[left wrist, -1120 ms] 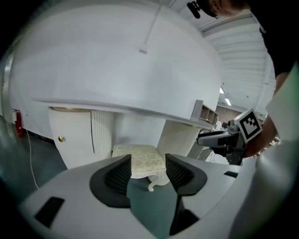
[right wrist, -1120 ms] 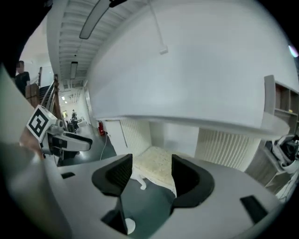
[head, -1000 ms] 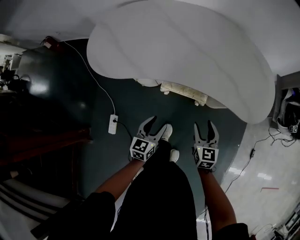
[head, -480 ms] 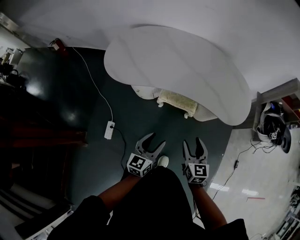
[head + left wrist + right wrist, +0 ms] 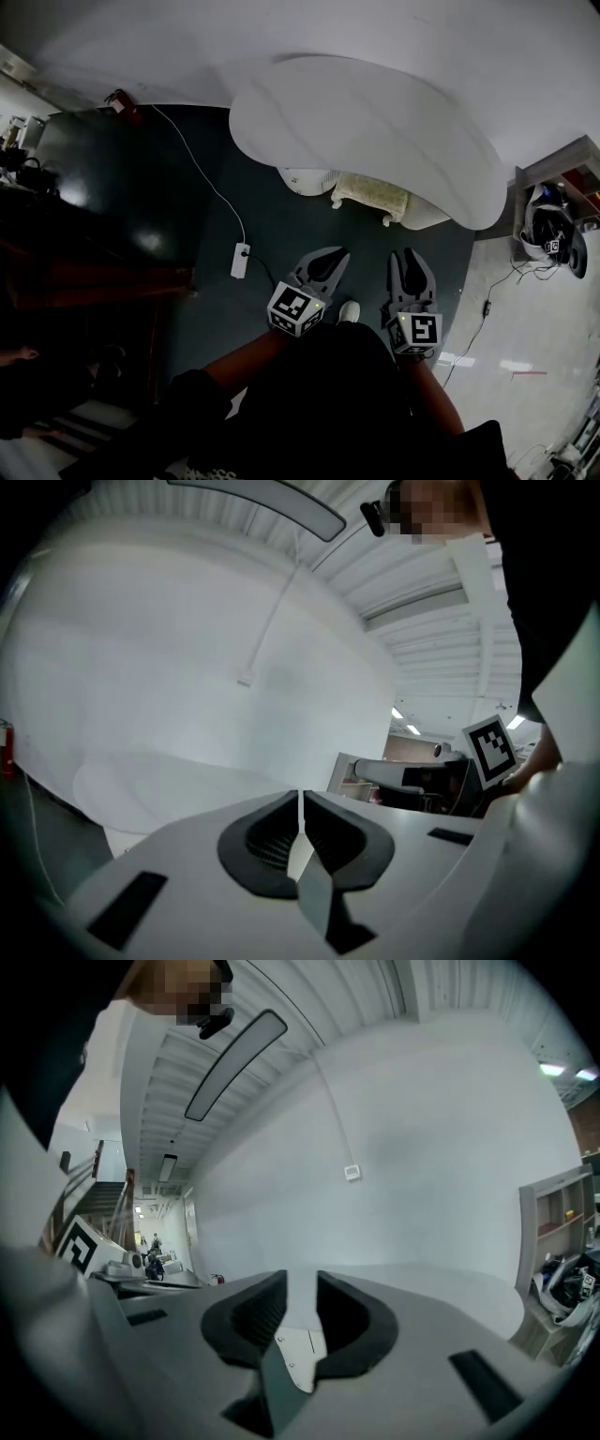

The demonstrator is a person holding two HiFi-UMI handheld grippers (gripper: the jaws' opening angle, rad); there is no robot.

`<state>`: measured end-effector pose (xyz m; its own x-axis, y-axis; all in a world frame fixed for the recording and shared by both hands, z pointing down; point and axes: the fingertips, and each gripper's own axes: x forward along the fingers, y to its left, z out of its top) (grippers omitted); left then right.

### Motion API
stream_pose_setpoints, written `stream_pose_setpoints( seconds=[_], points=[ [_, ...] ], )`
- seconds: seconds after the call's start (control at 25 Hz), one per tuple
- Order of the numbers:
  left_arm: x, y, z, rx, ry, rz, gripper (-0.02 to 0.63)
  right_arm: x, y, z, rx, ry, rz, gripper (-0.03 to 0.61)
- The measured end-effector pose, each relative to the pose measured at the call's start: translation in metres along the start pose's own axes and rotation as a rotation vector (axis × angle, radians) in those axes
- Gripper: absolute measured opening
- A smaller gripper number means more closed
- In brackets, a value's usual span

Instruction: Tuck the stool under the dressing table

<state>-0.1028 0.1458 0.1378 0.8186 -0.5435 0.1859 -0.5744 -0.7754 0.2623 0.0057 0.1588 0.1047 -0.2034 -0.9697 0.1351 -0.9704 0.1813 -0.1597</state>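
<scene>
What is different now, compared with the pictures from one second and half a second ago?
The left gripper has just closed its jaws, on nothing. The right gripper has been closing too; a gap remains, with nothing in it. The dressing table looks smaller, so the person has probably straightened up. Unchanged: the stool stays tucked under the table, and nothing is held.

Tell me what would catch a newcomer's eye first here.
The big white curved dressing table fills the upper middle, with the cream stool showing under its near edge. Below, over the dark floor, the left gripper has just closed shut and the right gripper has been closing, a gap left; both empty.
</scene>
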Motion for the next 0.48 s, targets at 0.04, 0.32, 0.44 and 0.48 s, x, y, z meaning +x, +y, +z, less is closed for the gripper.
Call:
stream_pose_setpoints(
  seconds=[0.04, 0.32, 0.44, 0.48],
  points=[
    [-0.003, -0.003, 0.012, 0.01, -0.014, -0.017, 0.026, -0.003, 0.006, 0.007, 0.003, -0.008, -0.006, 0.079],
    [-0.012, 0.006, 0.064, -0.104, -0.111, -0.028, 0.015, 0.002, 0.028, 0.042, 0.009, 0.017, -0.094, 0.043],
    [-0.013, 0.009, 0.082, -0.031, -0.121, -0.042, 0.017, 0.006, 0.042, 0.052, -0.004, 0.017, -0.12, 0.043],
    [-0.014, 0.009, 0.088, -0.002, -0.125, -0.044, 0.015, 0.007, 0.046, 0.056, -0.021, 0.008, -0.121, 0.043]
  ],
)
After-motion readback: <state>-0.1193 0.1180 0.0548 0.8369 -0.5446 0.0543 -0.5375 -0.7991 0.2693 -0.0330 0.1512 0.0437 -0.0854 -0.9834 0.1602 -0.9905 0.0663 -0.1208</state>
